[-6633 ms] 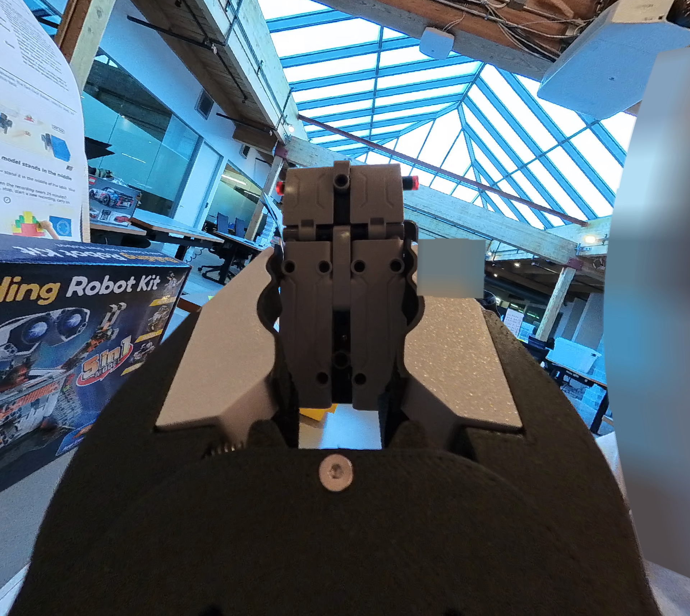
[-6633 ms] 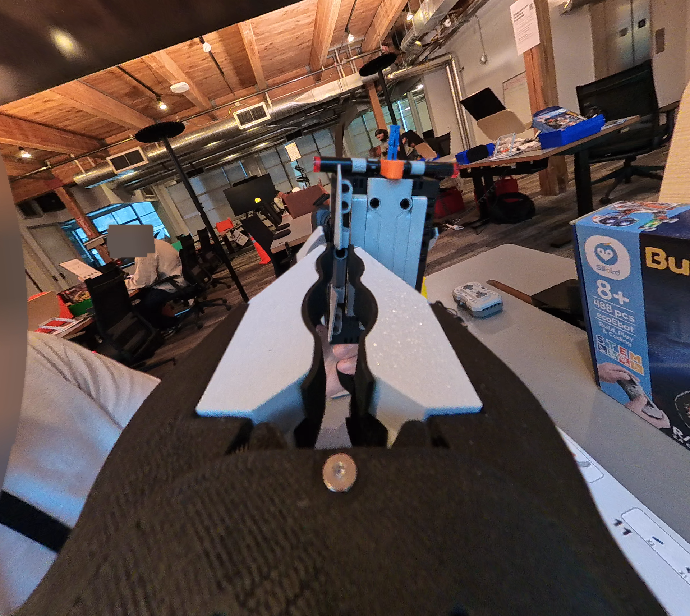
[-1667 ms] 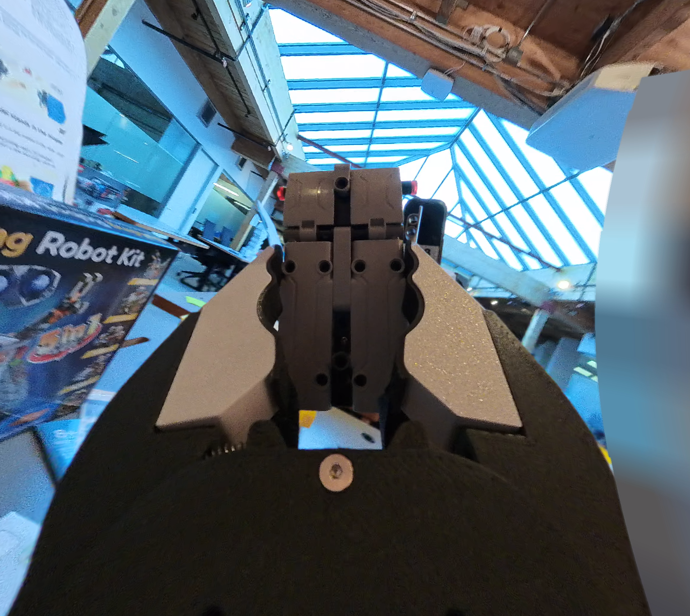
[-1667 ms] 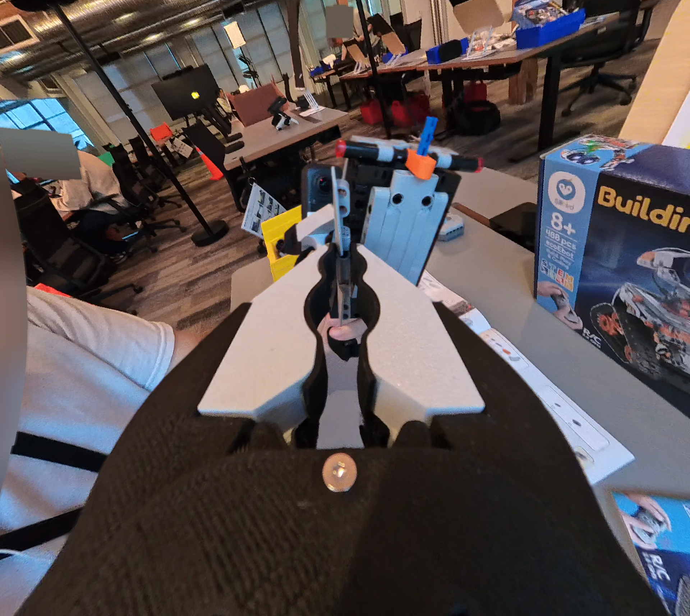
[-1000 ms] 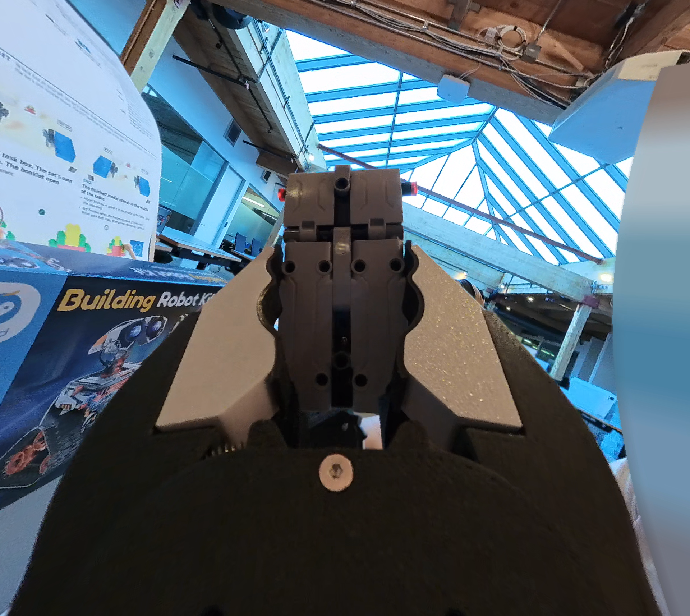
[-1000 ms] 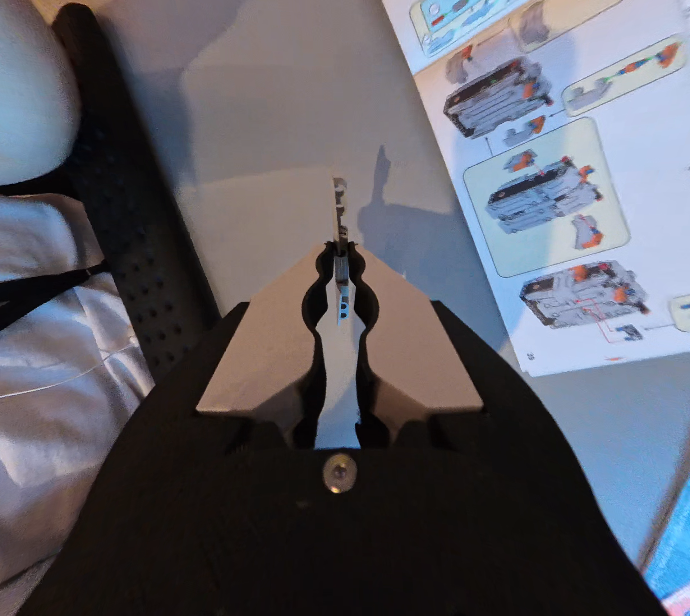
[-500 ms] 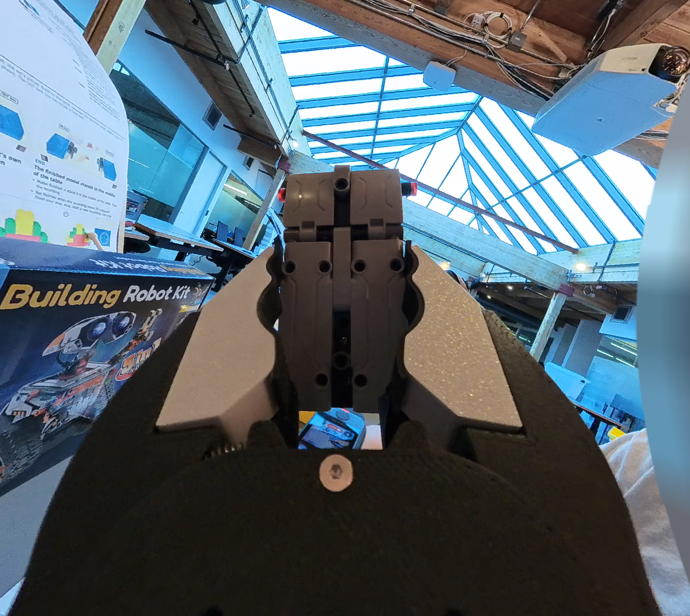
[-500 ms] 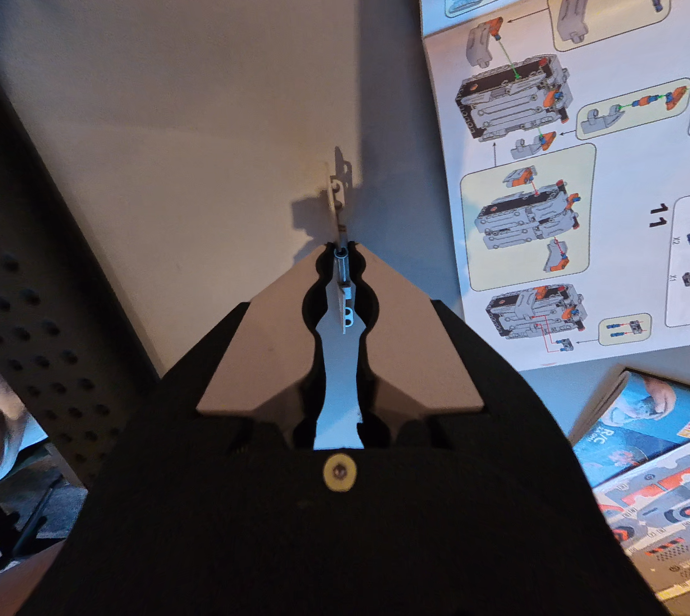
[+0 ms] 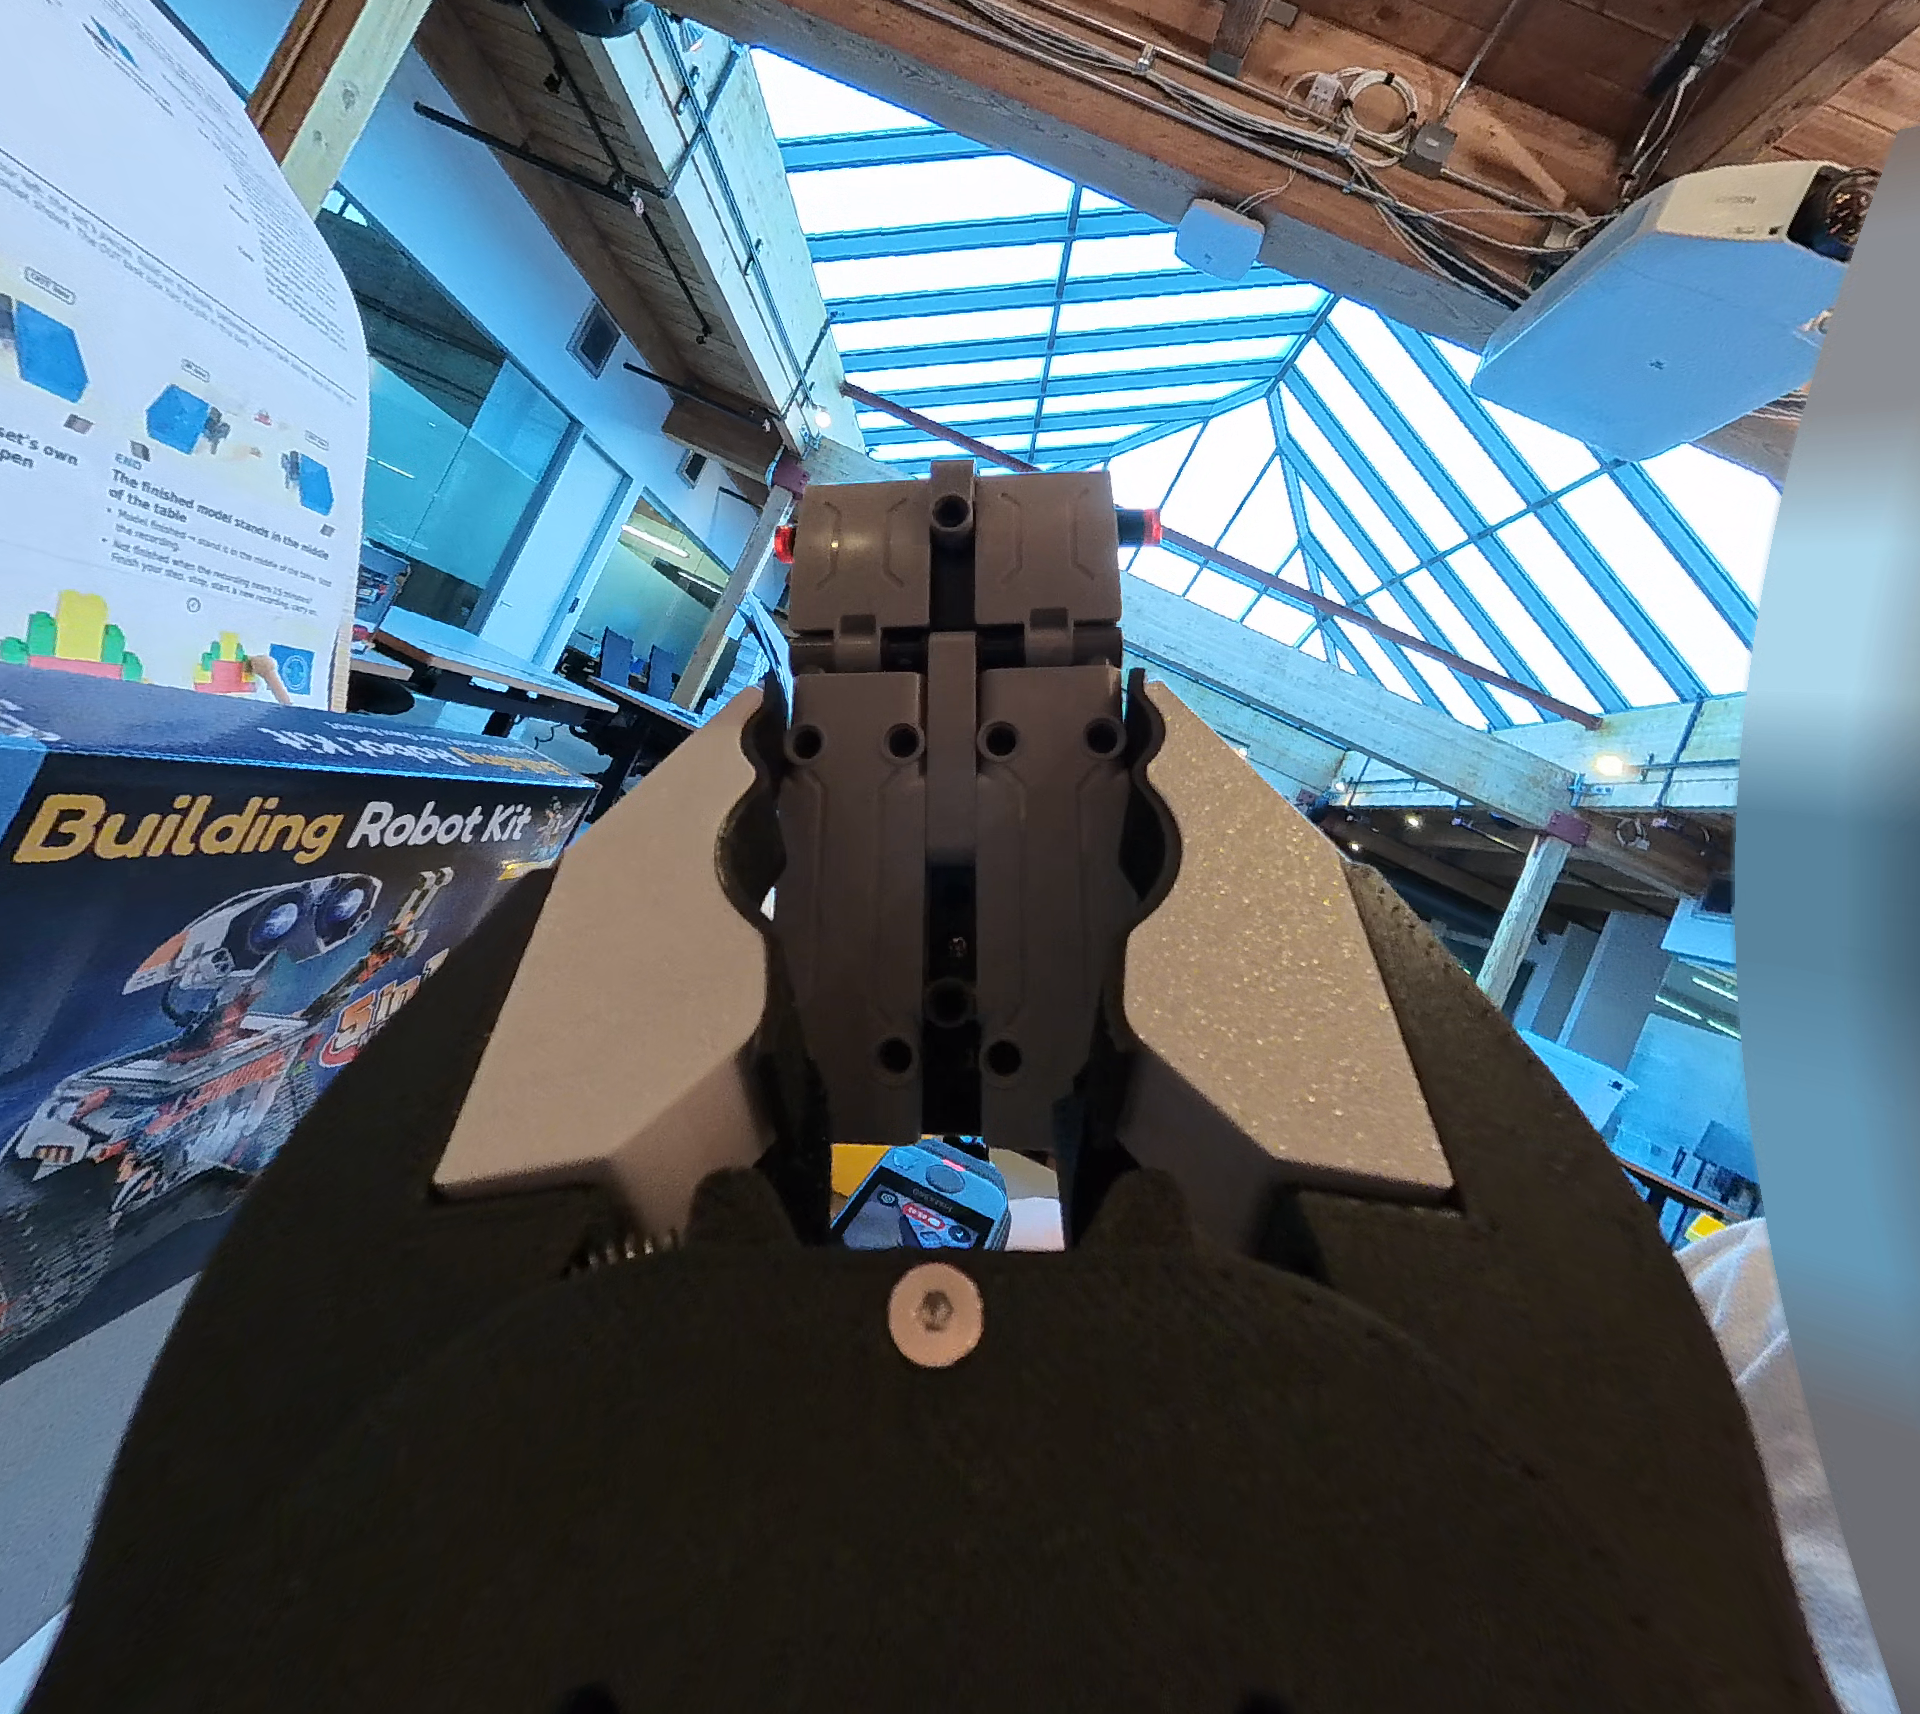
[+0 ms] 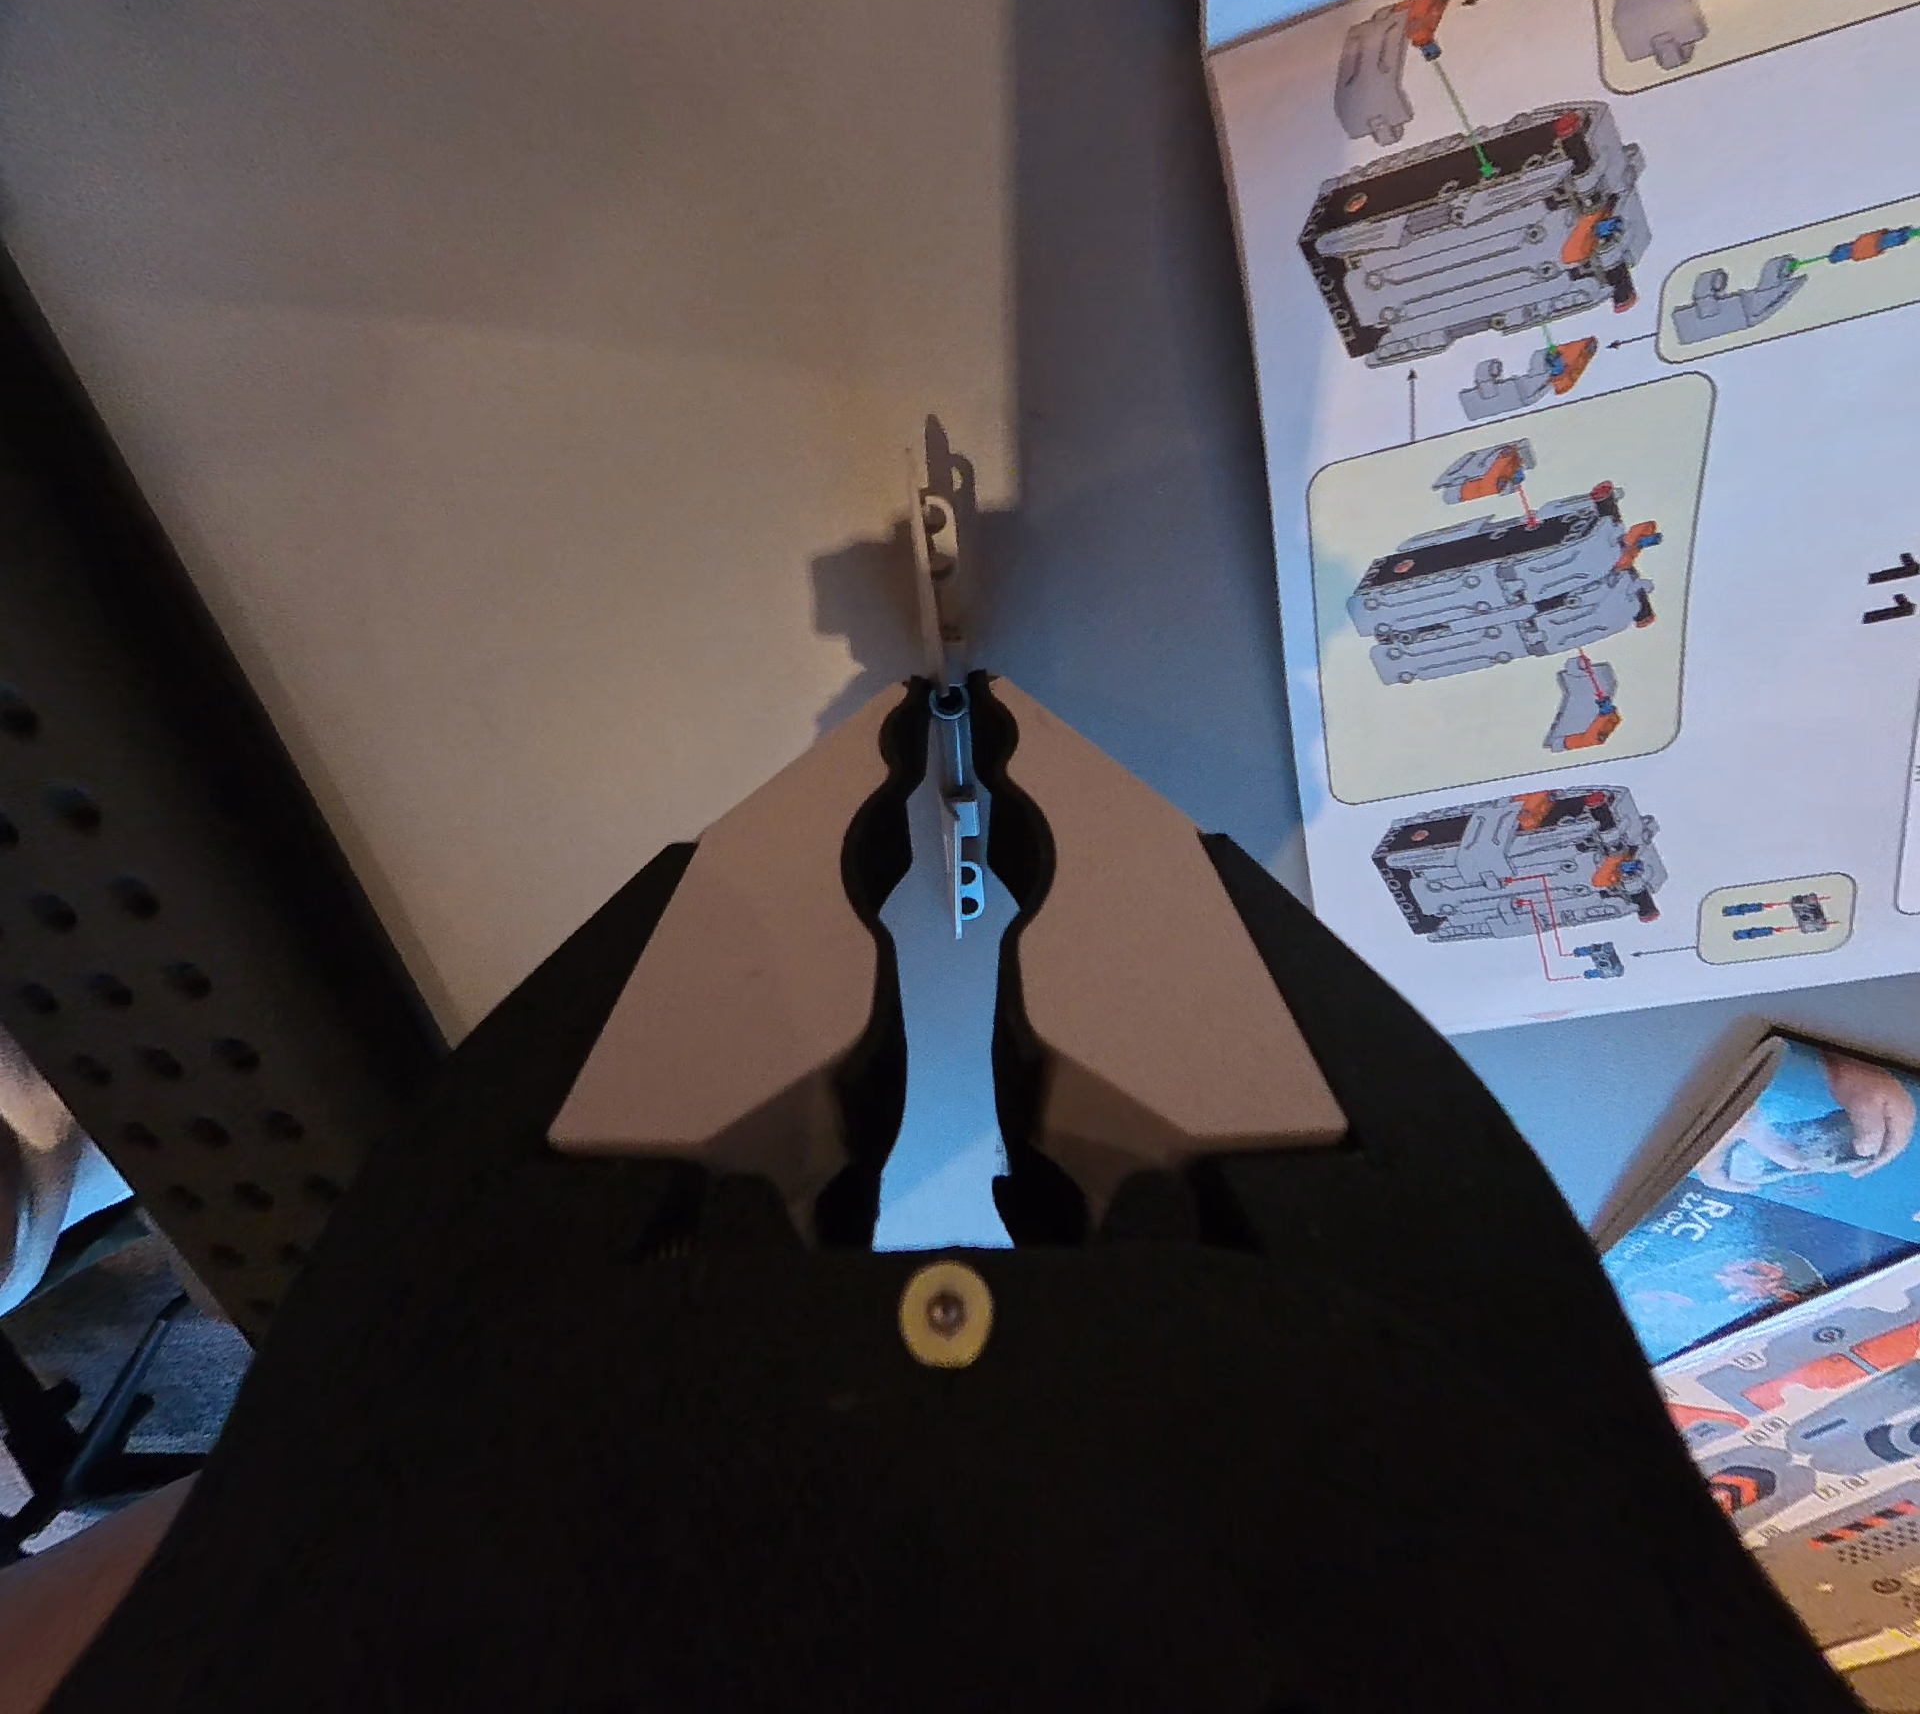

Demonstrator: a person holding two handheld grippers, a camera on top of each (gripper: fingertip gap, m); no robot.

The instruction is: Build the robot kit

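Left gripper (image 9: 951, 817) clamped on grey brick assembly (image 9: 951, 791), right gripper (image 10: 951, 698) pinching thin grey piece (image 10: 943, 563) over table (image 10: 520, 210)

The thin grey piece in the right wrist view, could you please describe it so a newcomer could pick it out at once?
Start at the open instruction booklet lying on the pale table; left of it, the right gripper points down at the tabletop. Pinched edge-on between its fingers is the thin grey piece, a flat holed sliver sticking out past the tips.
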